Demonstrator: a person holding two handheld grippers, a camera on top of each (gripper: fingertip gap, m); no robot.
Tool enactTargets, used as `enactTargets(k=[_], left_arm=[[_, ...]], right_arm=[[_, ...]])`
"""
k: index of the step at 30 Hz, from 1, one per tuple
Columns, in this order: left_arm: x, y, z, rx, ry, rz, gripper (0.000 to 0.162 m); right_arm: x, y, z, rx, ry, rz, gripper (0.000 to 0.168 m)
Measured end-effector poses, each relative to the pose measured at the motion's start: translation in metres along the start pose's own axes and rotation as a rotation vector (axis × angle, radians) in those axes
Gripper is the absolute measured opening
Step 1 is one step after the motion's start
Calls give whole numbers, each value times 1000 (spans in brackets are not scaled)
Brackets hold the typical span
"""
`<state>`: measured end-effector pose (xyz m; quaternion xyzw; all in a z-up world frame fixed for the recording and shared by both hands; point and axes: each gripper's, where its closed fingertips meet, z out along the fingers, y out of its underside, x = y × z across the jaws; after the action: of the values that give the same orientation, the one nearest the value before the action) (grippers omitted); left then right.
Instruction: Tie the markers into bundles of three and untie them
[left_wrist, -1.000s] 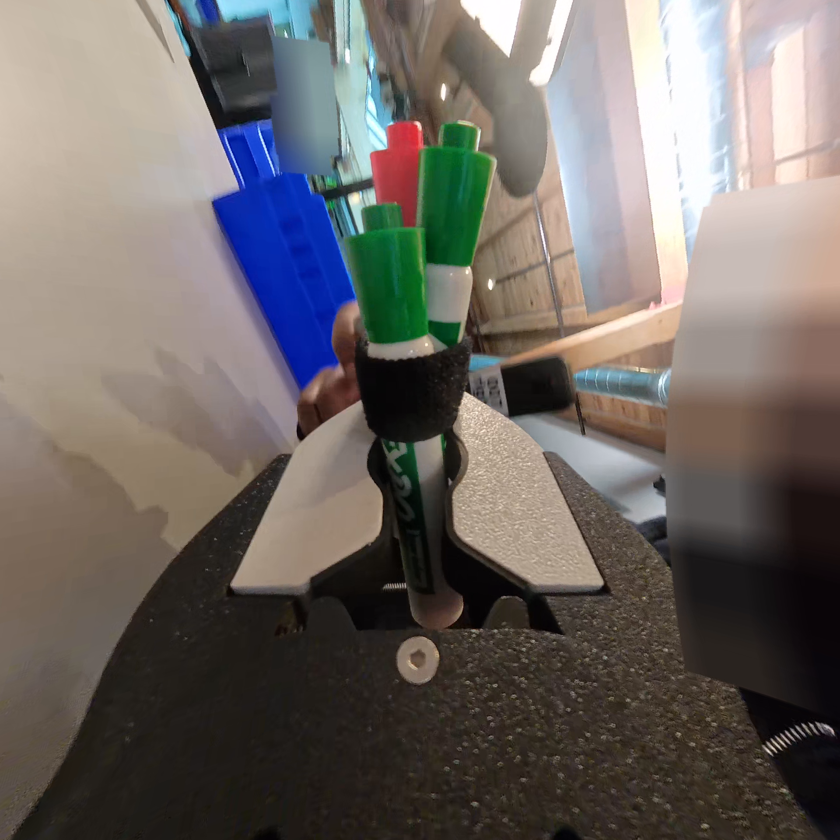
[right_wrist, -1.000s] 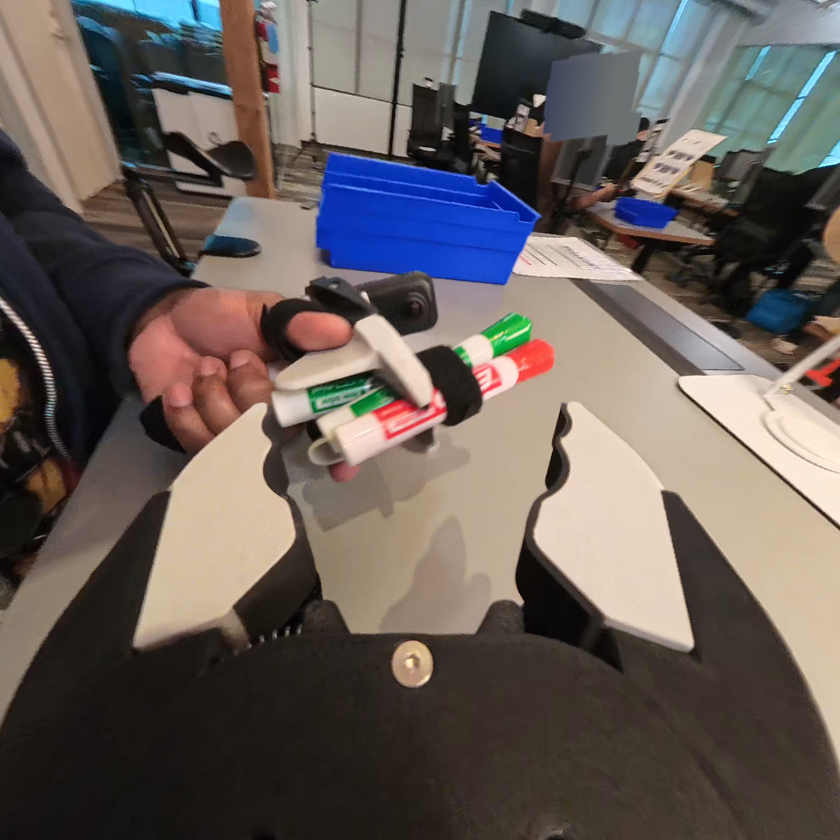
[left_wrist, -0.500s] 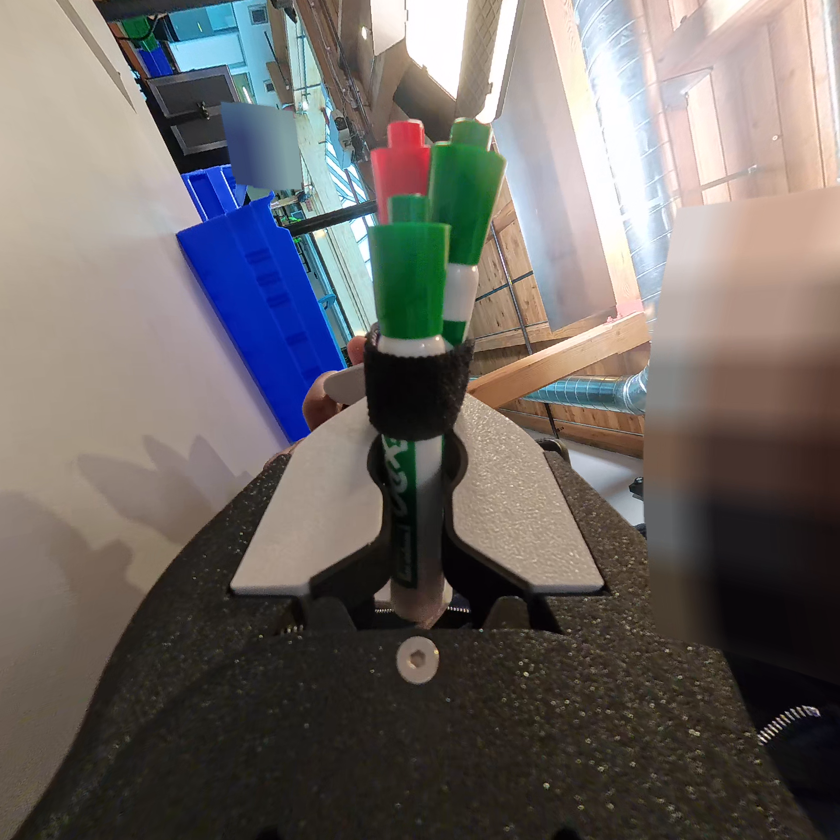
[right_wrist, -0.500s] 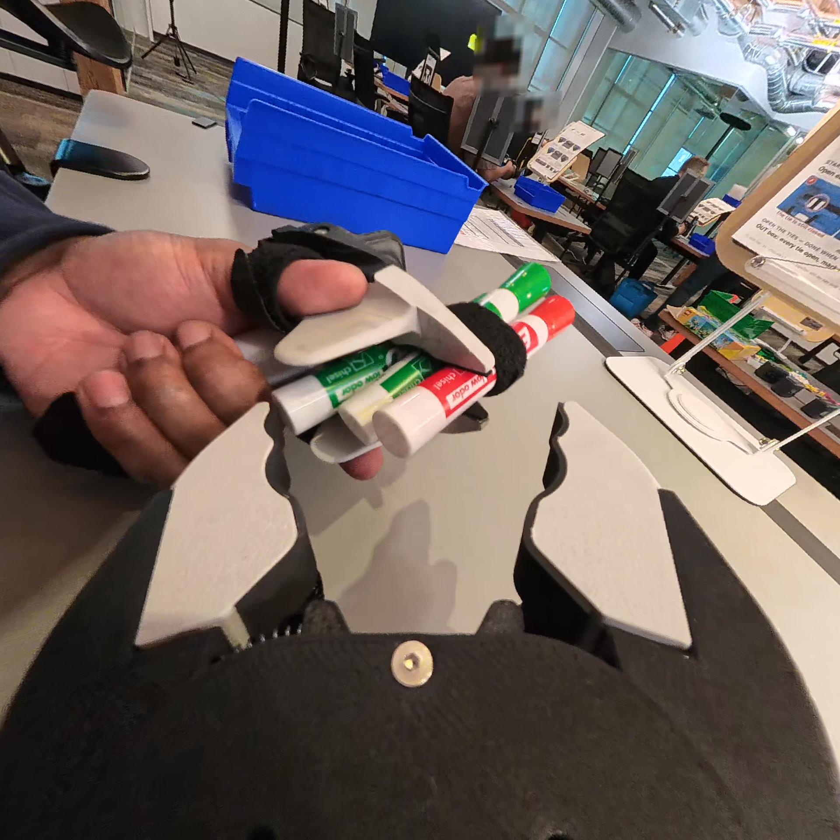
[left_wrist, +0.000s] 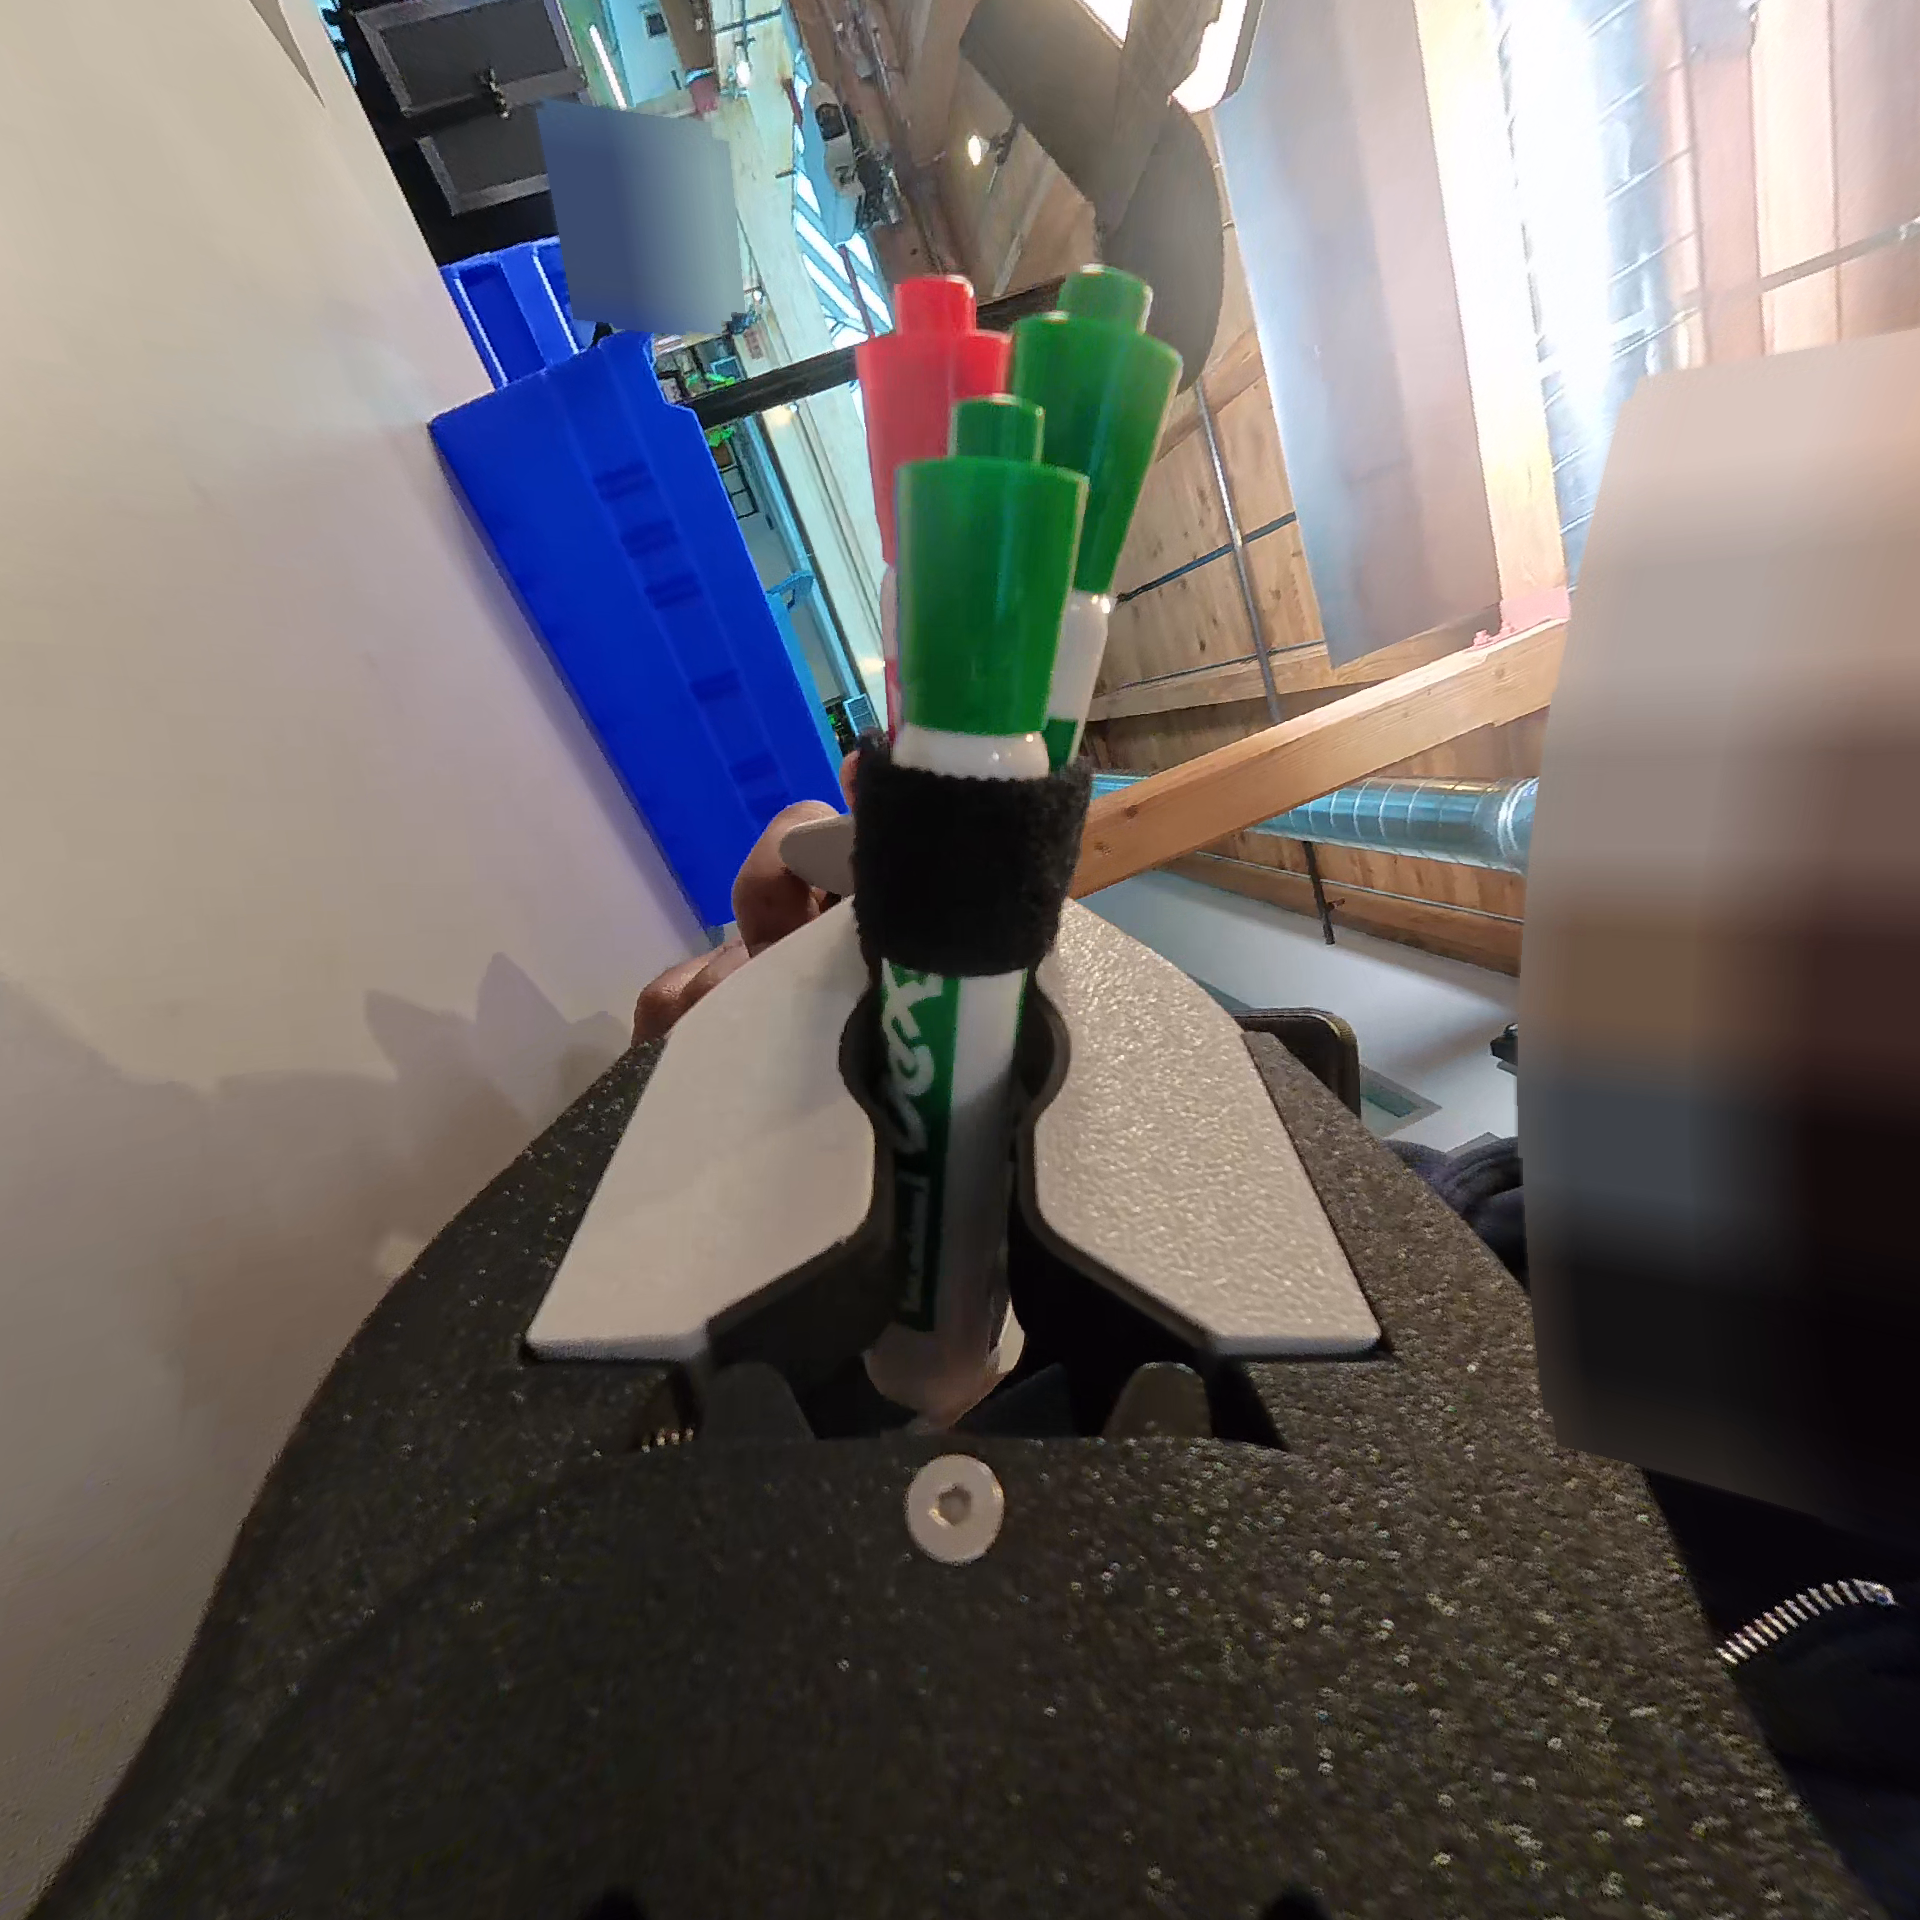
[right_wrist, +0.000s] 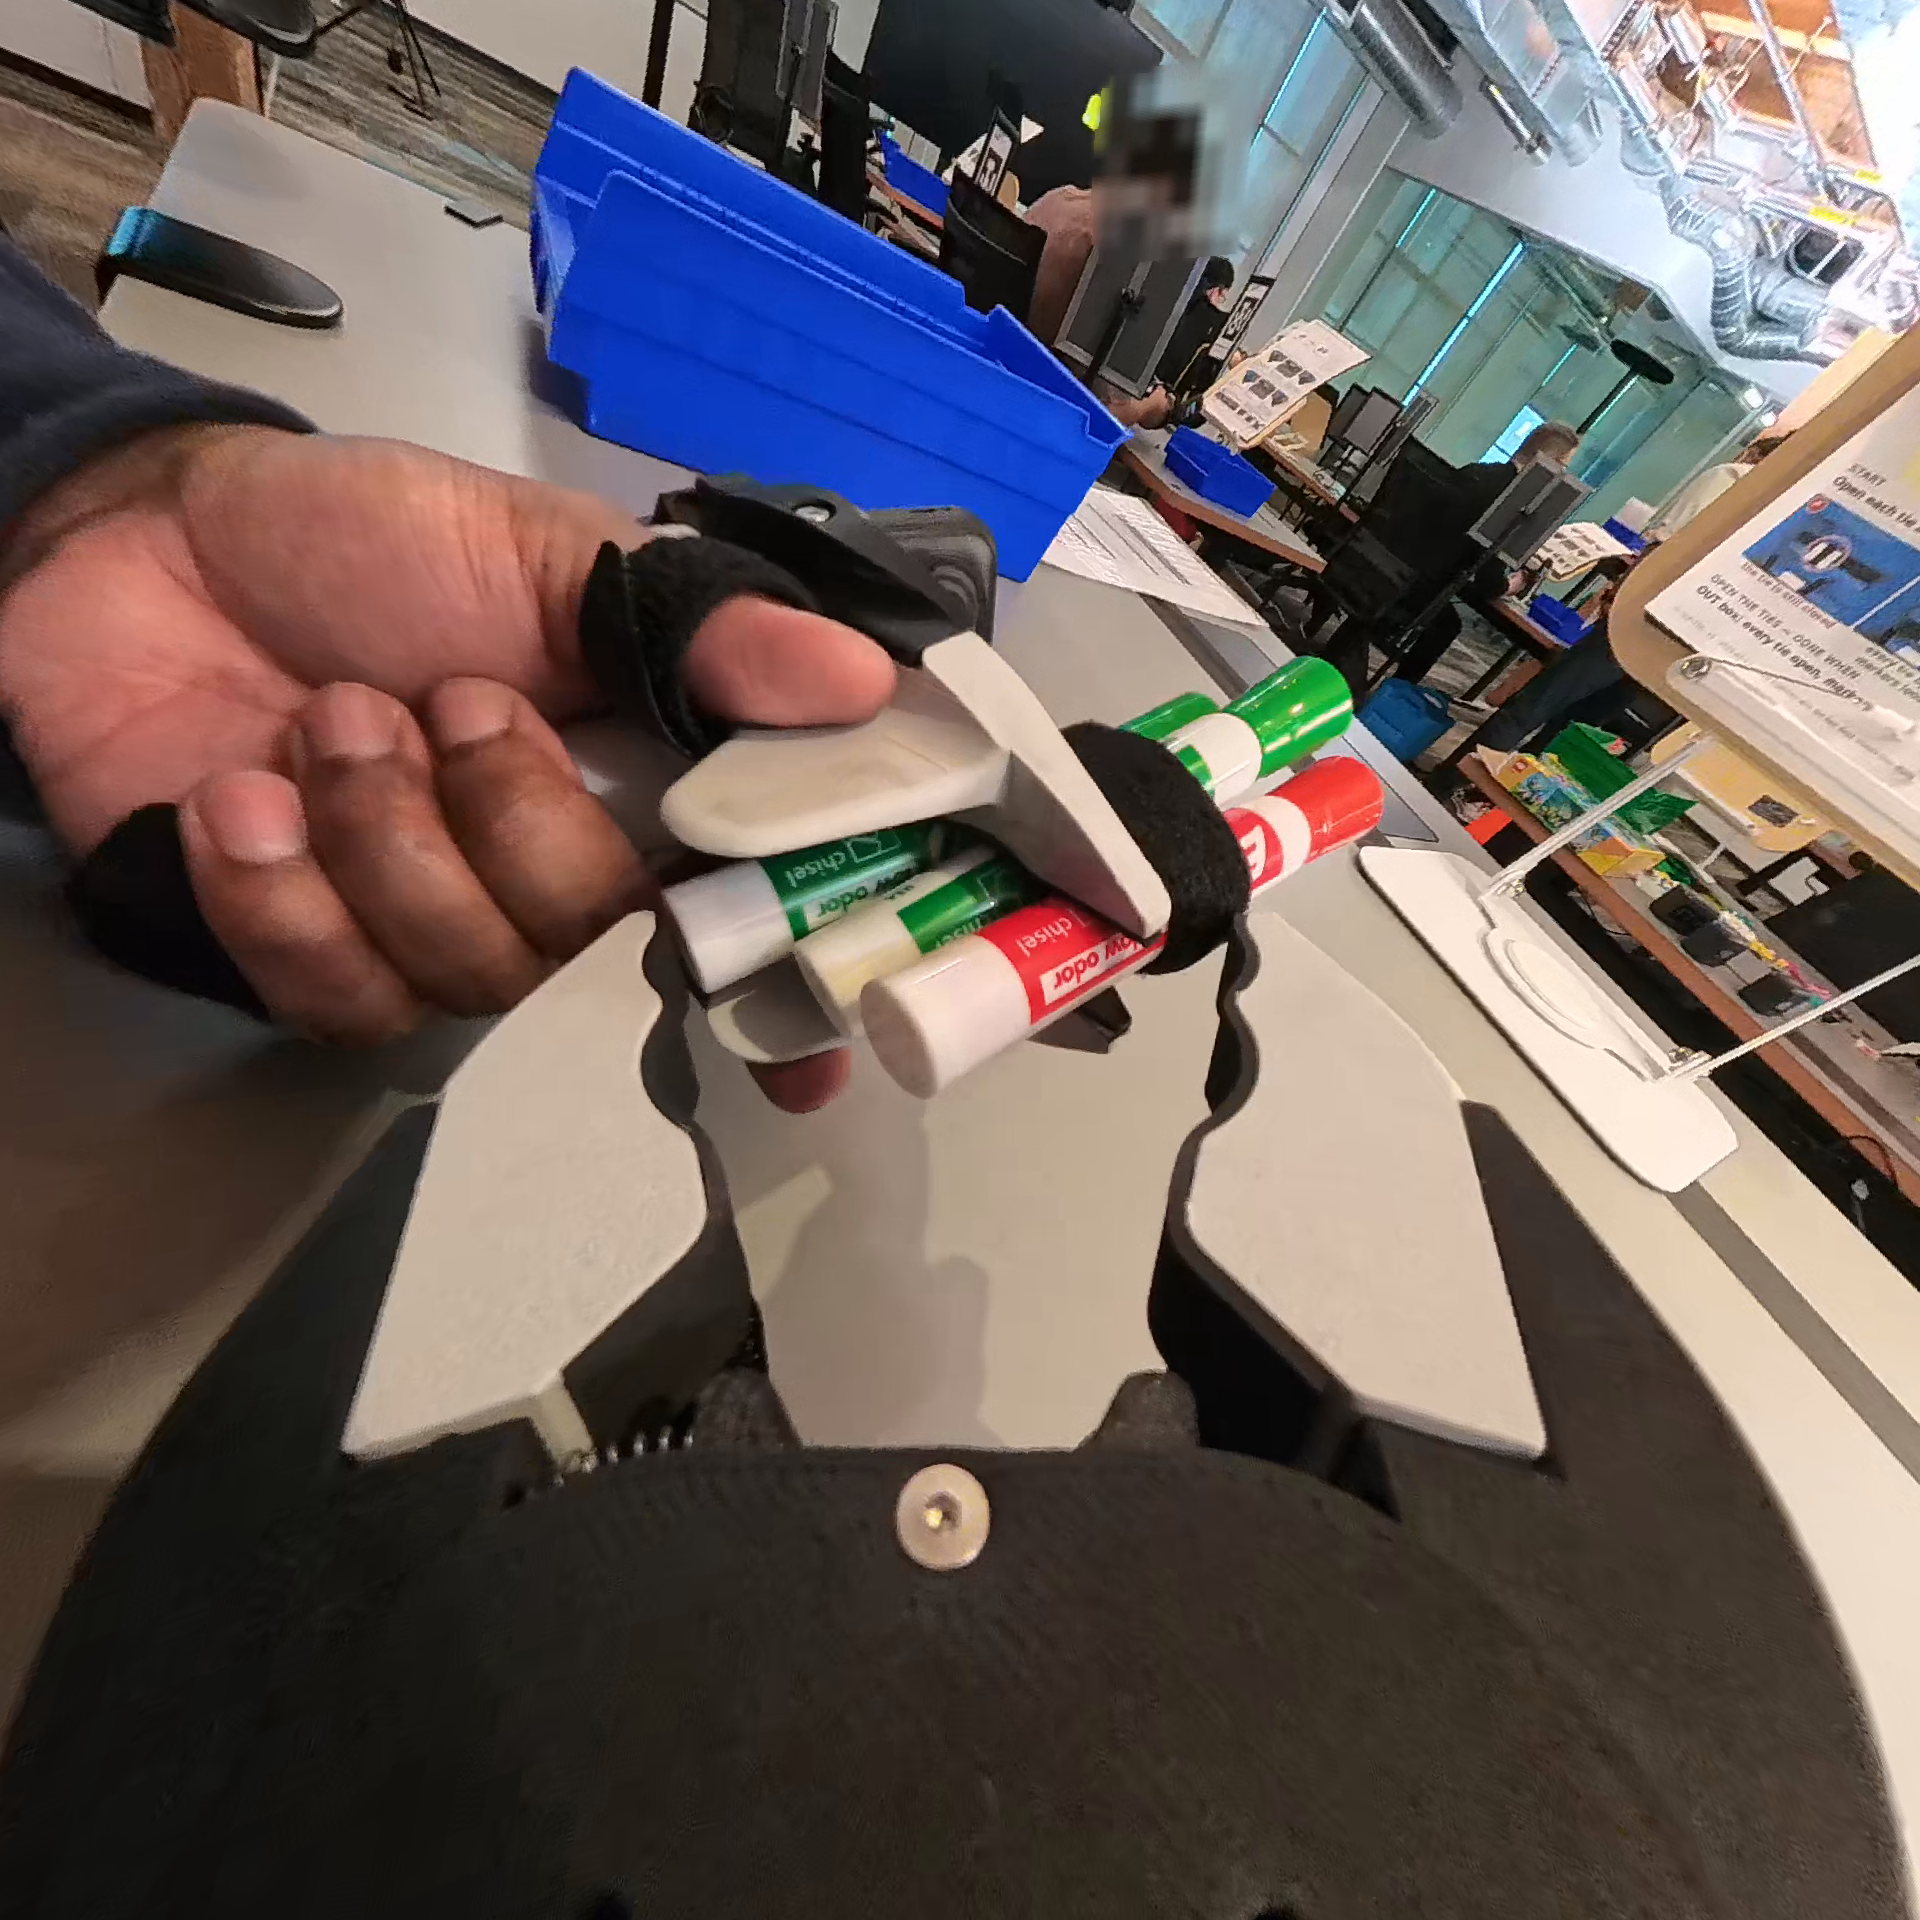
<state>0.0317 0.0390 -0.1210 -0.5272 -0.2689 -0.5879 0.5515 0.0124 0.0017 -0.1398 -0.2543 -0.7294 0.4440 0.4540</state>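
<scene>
A bundle of three markers, two green (left_wrist: 982, 592) and one red (left_wrist: 930, 374), is tied with a black strap (left_wrist: 966, 862). My left gripper (left_wrist: 951, 997) is shut on the bundle just behind the strap and holds it above the grey table (right_wrist: 987, 1226). In the right wrist view the bundle lies level, with the red marker (right_wrist: 1049, 966) nearest, the green ones (right_wrist: 821, 883) behind it, and the strap (right_wrist: 1174, 842) around them. The left gripper's white finger (right_wrist: 883, 769) presses on top. My right gripper (right_wrist: 951, 966) is open, its fingertips on either side of the bundle's butt ends.
A person's hand (right_wrist: 312, 675) holds the left gripper. Stacked blue bins (right_wrist: 810, 353) stand at the back of the table and also show in the left wrist view (left_wrist: 644, 644). A white stand base (right_wrist: 1558, 1029) and a board with printed sheets (right_wrist: 1797, 582) are on the right. Left and right tips are no more than a few centimetres apart.
My right gripper has moved in toward the bundle, so the marker ends now sit between its open fingertips. The left gripper keeps its hold and has turned slightly.
</scene>
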Motion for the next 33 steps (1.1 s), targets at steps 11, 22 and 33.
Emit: enactTargets(k=[11,22,33], left_arm=[[-2,3,0,-37,-28,15,20],[-2,3,0,-44,-43,30,20],[-12,-7,-11,-170,-240,340,20]], right_arm=[[2,2,-1,-1,10,-9,86],[7,4,0,-17,64,-30,76],[23,-7,-12,75,-40,254,83]])
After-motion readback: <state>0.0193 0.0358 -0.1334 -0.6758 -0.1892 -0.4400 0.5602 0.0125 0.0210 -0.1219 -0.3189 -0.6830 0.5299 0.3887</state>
